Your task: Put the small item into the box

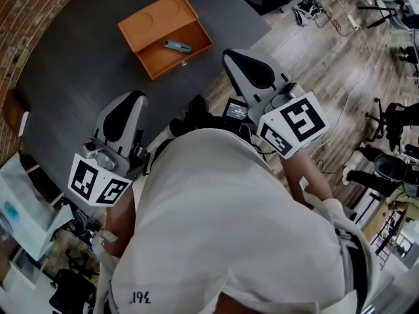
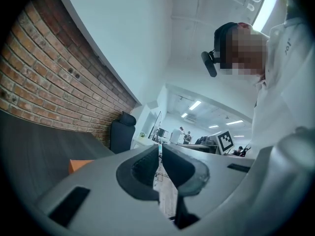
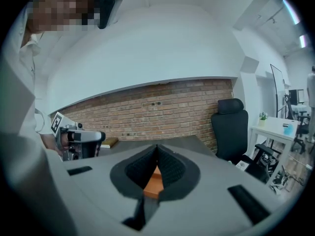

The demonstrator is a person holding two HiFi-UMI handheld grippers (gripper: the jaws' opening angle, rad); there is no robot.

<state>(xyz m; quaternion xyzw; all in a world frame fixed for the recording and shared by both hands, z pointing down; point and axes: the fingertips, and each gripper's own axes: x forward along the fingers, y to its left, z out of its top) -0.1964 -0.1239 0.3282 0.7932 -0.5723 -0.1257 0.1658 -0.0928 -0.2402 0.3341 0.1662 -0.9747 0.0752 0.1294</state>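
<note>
An orange box (image 1: 152,25) lies open on the dark grey table (image 1: 72,64), its lid folded back. A small grey-blue item (image 1: 177,46) lies inside the box's tray. Both grippers are held close to the person's body, well short of the box. My left gripper (image 1: 134,98) is shut with nothing between its jaws, and its own view shows a corner of the box (image 2: 78,165) low at the left. My right gripper (image 1: 231,55) is shut and empty too. Through its closed jaws (image 3: 157,150) I see a strip of the orange box (image 3: 153,185).
A brick wall (image 3: 147,107) runs along the table's far side. A black office chair (image 3: 232,127) stands at the table's end, with a white desk (image 3: 275,132) beyond it. Office chairs and cables crowd the wooden floor (image 1: 340,77) at the right. Papers (image 1: 19,208) lie at lower left.
</note>
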